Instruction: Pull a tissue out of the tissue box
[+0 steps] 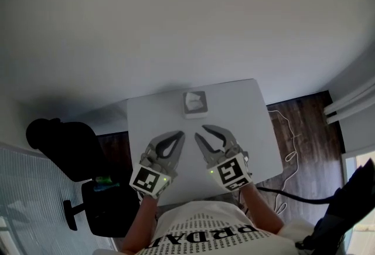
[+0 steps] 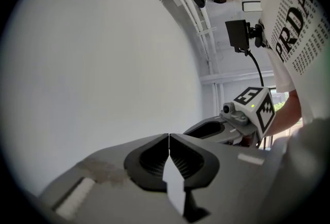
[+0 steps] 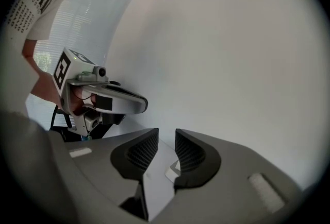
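The tissue box (image 1: 194, 103) on the table (image 1: 152, 122) is small, detail unclear; top faces up, long axis indeterminate. The left gripper (image 2: 169, 135) has its jaws together, empty; the right gripper (image 3: 166, 134) has its jaws apart, empty.

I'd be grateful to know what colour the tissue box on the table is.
The tissue box is white, like the table; the head view shows it best.
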A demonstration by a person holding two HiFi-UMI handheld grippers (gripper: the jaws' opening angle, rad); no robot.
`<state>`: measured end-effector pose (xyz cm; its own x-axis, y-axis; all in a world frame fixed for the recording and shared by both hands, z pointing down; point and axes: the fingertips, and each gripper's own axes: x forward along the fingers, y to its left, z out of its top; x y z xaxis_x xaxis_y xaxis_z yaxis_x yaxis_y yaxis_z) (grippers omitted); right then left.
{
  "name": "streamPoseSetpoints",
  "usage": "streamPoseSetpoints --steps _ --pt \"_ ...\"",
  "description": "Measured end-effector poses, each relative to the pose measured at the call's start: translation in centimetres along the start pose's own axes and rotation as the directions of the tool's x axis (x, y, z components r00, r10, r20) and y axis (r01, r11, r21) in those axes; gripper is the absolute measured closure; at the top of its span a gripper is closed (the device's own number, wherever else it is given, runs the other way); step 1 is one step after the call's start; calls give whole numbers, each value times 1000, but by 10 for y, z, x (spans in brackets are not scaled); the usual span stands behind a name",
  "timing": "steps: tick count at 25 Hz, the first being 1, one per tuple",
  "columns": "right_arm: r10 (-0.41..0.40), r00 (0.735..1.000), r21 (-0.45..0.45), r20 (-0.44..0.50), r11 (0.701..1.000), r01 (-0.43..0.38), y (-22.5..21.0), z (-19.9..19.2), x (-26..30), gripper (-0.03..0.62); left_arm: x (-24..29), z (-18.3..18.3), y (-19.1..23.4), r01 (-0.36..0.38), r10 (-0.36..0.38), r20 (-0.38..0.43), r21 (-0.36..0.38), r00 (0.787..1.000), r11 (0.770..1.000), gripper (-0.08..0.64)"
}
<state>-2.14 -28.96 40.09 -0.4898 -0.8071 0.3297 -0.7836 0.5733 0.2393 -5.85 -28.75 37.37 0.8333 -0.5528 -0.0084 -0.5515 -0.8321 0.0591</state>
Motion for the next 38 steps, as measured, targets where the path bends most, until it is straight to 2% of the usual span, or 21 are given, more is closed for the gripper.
streamPoseSetpoints --steps 14,19,31,38 --pt "93 995 30 -27 995 -93 -39 -36 27 488 39 -32 11 -75 74 -119 -5 990 997 549" --pt "108 994 49 -37 993 -106 -40 -56 39 485 47 -34 9 -98 93 -99 -41 991 994 540" --pt "142 975 137 -171 983 -120 -62 -132 120 483 76 -94 69 -144 121 -176 -123 977 982 538" --pt "154 960 127 -236 984 -126 -53 -174 152 482 82 -128 80 -131 98 -192 -170 977 977 537"
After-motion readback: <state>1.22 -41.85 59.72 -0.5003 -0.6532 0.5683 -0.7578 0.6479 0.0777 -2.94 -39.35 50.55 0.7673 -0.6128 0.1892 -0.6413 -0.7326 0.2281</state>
